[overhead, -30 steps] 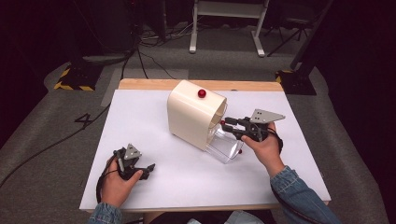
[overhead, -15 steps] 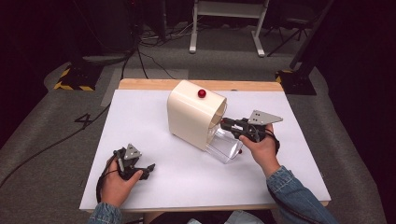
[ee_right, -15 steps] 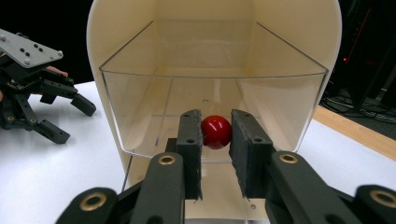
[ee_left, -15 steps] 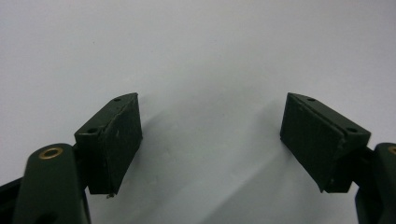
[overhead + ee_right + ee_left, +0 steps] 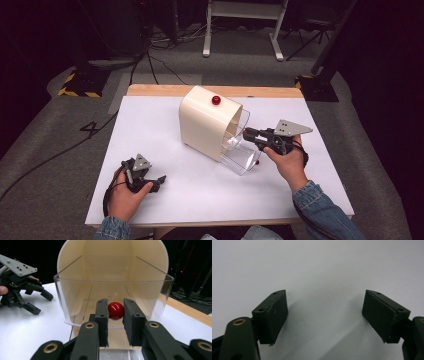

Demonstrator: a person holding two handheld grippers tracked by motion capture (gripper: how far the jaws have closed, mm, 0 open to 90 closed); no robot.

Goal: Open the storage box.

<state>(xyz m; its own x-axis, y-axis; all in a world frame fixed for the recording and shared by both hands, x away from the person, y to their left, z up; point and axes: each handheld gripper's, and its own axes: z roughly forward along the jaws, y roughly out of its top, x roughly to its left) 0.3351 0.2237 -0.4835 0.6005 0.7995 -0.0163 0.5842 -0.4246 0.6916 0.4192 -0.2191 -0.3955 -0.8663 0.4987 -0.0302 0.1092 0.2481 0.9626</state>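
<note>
A cream box [image 5: 207, 125] with a red knob [image 5: 216, 100] on a white table [image 5: 150, 125]; right gripper [image 5: 248, 134] at its clear drawer [image 5: 242, 152], left gripper [image 5: 159, 181] resting apart.

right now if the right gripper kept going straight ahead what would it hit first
The right gripper is shut on the red knob of the clear drawer; going on, it would push that drawer front toward the cream box.

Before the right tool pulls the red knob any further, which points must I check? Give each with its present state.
1. Right tool shut on the red knob: ok.
2. Knob centred between the pads: ok.
3. Clear drawer partly out of the cream box: ok.
4. Left tool open and apart from the box: ok.
5. Box held against sliding: not ok, nothing steadies it.
6. Drawer contents: cannot tell.
</note>
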